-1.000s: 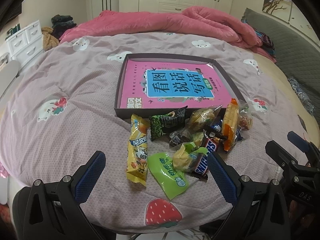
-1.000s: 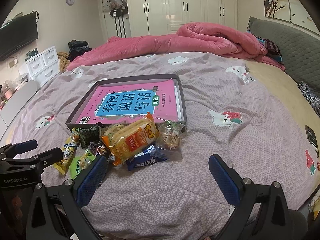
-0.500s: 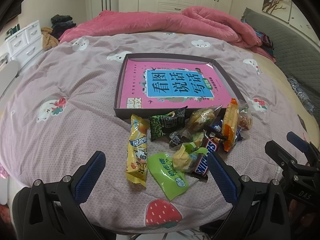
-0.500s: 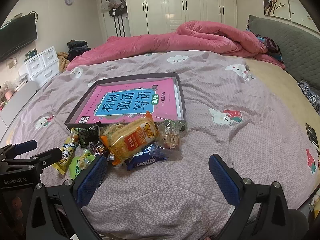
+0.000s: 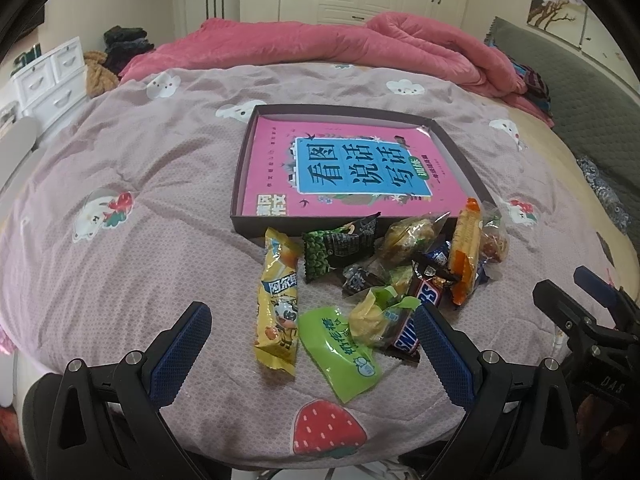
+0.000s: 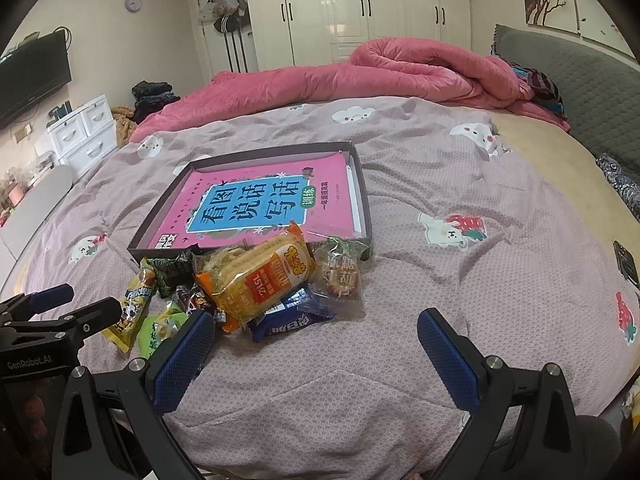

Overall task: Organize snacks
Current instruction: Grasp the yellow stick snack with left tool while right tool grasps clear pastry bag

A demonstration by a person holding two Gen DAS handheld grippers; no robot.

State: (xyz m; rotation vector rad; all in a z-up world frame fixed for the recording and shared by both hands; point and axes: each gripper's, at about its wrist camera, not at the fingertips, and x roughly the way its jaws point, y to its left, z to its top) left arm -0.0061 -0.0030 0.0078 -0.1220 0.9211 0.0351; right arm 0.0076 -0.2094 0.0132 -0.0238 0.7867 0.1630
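Observation:
A pile of wrapped snacks lies on the bed just in front of a dark shallow box (image 5: 237, 184) (image 6: 362, 196) holding a pink book (image 5: 340, 168) (image 6: 260, 204). The pile has a yellow candy pack (image 5: 278, 304), a green pouch (image 5: 340, 350), a Snickers bar (image 5: 416, 320), a dark green packet (image 5: 336, 250) and an orange cracker pack (image 6: 264, 276) (image 5: 466, 252). My left gripper (image 5: 312, 344) stands open, low, on the near side of the pile. My right gripper (image 6: 316, 344) is open too, near the blue Oreo pack (image 6: 288, 320). Neither holds anything.
A rumpled pink duvet (image 5: 320, 44) lies at the far side of the bed. A grey headboard (image 6: 580, 80) runs along the right. White drawers (image 5: 48, 80) stand at the left, white wardrobes (image 6: 360, 12) behind. The lilac bedspread (image 6: 460, 184) spreads right of the box.

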